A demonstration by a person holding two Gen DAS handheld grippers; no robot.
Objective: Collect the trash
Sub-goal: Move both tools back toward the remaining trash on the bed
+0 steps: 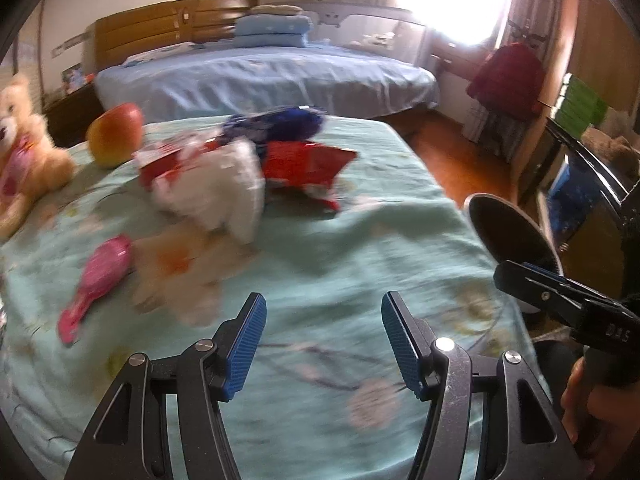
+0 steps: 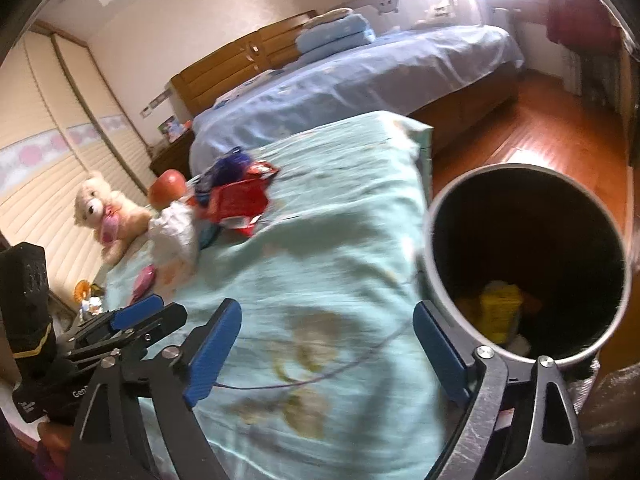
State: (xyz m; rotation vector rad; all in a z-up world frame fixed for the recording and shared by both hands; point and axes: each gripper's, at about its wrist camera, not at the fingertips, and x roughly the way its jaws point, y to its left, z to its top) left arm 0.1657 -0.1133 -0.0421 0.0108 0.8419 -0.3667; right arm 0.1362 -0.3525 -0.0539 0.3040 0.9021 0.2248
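Filling most of both views, a bed (image 1: 320, 240) with a pale green flowered cover holds everything loose, and a second bed (image 1: 264, 76) in blue bedding stands beyond it against a wooden headboard. Beside the green bed, on the wooden floor at its right edge, stands a round bin (image 2: 440, 248) with a grey rim and dark inside; something yellow (image 2: 500, 308) lies at its bottom. Across the far middle of the cover the trash is bunched together: a crumpled white bag (image 1: 224, 196) nearest, red wrappers (image 1: 308, 168) touching it on the right, and a dark blue wrapper (image 1: 280, 122) just behind. A teddy bear (image 1: 24, 152) sits at the left edge, with an apple (image 1: 116, 134) near it and a pink hairbrush (image 1: 96, 280) lying closer in, beside a blurred pale patch that cannot be made out. Over bare cover, the left gripper (image 1: 323, 344) has its blue pads partly apart with nothing between them, well short of the trash. Close to the bin, the right gripper (image 2: 326, 356) stands wide, also empty, its right finger overlapping the bin's rim in the view.
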